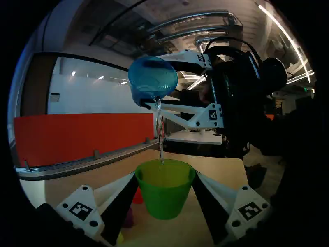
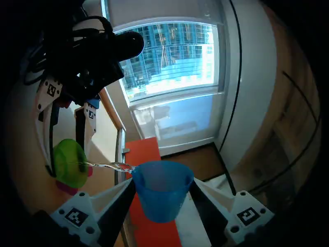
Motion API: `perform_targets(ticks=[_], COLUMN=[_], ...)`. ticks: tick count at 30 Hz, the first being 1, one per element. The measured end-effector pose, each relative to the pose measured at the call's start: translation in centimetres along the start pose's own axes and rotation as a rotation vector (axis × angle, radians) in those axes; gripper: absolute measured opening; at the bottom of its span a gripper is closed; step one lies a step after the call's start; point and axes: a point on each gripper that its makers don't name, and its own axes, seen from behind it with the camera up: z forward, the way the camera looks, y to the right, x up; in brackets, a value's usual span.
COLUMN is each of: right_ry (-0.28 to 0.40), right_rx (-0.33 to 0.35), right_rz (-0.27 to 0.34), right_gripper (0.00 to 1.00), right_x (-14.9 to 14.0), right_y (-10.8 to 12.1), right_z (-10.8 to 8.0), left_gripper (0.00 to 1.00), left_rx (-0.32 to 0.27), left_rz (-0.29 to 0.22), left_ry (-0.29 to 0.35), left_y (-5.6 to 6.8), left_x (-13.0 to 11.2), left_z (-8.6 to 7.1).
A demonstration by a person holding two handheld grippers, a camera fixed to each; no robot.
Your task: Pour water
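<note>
Wooden tabletop (image 1: 218, 166) and an orange partition (image 1: 82, 136) lay behind. Your left gripper (image 1: 164, 177) clamped the green cup (image 1: 164, 197) upright. At its 12 o'clock, your right gripper (image 2: 162, 183) gripped the tipped blue cup (image 2: 162, 201), its water stream (image 1: 159, 131) falling into the green cup.

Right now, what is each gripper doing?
Left gripper: shut on the green cup.
Right gripper: shut on the blue cup, tilted, pouring water.
</note>
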Motion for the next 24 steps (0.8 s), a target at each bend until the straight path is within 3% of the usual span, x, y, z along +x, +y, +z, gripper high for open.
perform_targets(ticks=[24], right_ry=[0.004], right_rx=[-0.020], right_rz=[-0.122], right_gripper=[0.89], right_x=[0.55], right_y=[0.98], right_z=[-0.10], left_gripper=[0.87], left_rx=[-0.004], left_rz=[0.001], left_ry=[0.001], left_y=[0.18], left_x=[0.36], left_z=[0.27])
